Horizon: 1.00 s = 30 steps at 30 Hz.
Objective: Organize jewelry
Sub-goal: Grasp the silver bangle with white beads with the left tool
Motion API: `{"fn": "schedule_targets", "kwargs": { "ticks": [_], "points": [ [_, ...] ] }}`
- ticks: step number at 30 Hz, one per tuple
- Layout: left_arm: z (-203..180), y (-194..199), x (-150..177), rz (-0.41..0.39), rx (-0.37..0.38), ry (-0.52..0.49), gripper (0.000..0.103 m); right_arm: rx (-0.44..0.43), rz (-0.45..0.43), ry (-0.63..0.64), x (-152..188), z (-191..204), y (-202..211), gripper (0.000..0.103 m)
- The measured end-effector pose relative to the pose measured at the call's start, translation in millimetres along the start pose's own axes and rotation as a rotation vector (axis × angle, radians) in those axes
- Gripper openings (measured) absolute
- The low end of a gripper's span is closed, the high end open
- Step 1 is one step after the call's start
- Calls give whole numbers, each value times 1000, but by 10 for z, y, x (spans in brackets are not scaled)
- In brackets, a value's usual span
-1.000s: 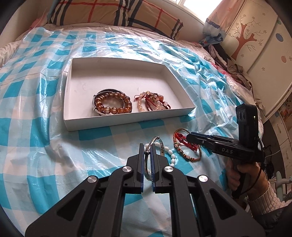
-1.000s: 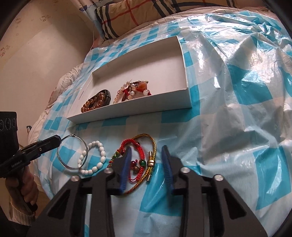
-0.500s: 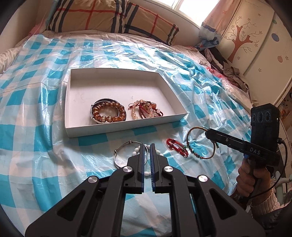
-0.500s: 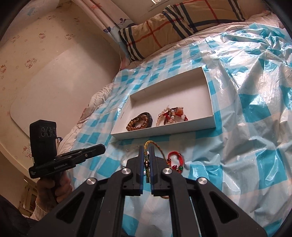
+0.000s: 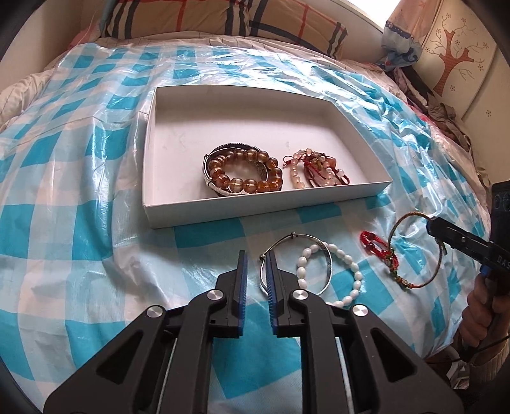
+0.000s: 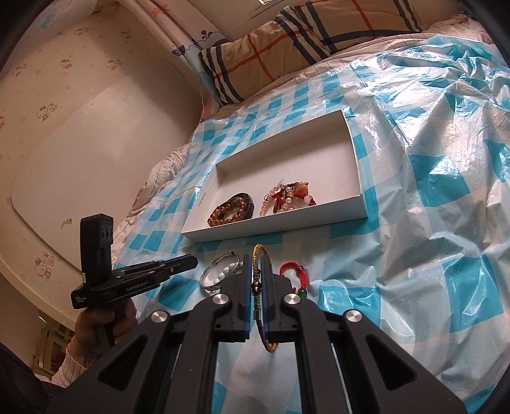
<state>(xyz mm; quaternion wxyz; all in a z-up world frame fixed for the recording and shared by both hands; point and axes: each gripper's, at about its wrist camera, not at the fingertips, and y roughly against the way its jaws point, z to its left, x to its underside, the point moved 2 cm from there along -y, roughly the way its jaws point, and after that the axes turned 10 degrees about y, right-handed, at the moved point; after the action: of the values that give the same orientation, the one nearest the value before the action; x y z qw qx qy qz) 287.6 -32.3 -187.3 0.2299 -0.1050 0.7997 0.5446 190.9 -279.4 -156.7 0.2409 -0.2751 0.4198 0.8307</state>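
Note:
A white tray (image 5: pixel 344 188) (image 6: pixel 274 227) on the bed holds an amber bead bracelet (image 5: pixel 245 172) (image 6: pixel 224 214) over a silver bangle, and a pink-and-red bead bracelet (image 5: pixel 314 172) (image 6: pixel 288 196). In front of it lie a silver bangle (image 5: pixel 295 243) (image 6: pixel 210 280), a white pearl bracelet (image 5: pixel 346 258) and a red cord bracelet (image 5: pixel 371 243) (image 6: pixel 295 270). My left gripper (image 5: pixel 255 267) (image 6: pixel 191 262) is slightly open and empty, its right finger beside the silver bangle's left rim. My right gripper (image 6: pixel 256 277) (image 5: pixel 430 223) is shut on a multicoloured cord bracelet (image 6: pixel 259 254) (image 5: pixel 414 251), held above the sheet.
A blue-and-white checked plastic sheet (image 5: pixel 79 223) (image 6: pixel 430 223) covers the bed. Plaid pillows (image 5: pixel 223 19) (image 6: pixel 302 35) lie at the head. A wardrobe with a tree picture (image 5: pixel 459 54) stands right; a pale wall (image 6: pixel 79 133) is left.
My left gripper has opened a little and moved closer to the silver bangle. My right gripper keeps the cord bracelet raised off the sheet, apart from the red one.

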Motion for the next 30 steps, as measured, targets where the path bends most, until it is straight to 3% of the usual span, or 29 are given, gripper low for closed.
{"fn": "schedule_targets", "kwargs": {
  "ticks": [2,5,6,7,9,16,22,26,29,30],
  "points": [
    [-53,-118,0,8,-46,-42,25,-6,1,0,1,16,-22,6],
    [-131,-251,65,20,-118,-108,23,-13,-2,1,-11,51,-41,6],
    [-171,-245,86,26,-117,-132,9,-15,-3,3,-17,66,-39,6],
    [-205,-229,102,34,-109,-146,3,-15,-5,6,-24,85,-35,6],
    [-238,-180,130,25,-116,-161,2,-18,-15,8,-40,104,-8,6],
    [-237,186,133,-17,-26,-102,2,-30,-65,26,-129,210,145,6],
    [-240,457,90,-62,11,-77,2,-18,-54,25,-108,205,130,6],
    [-222,539,66,-79,13,-69,2,77,22,64,-44,163,50,7],
    [-186,542,55,-82,17,-59,2,186,61,88,41,58,-29,40],
    [-177,537,56,-80,19,-55,2,208,78,86,58,13,-67,41]
  ]
}}
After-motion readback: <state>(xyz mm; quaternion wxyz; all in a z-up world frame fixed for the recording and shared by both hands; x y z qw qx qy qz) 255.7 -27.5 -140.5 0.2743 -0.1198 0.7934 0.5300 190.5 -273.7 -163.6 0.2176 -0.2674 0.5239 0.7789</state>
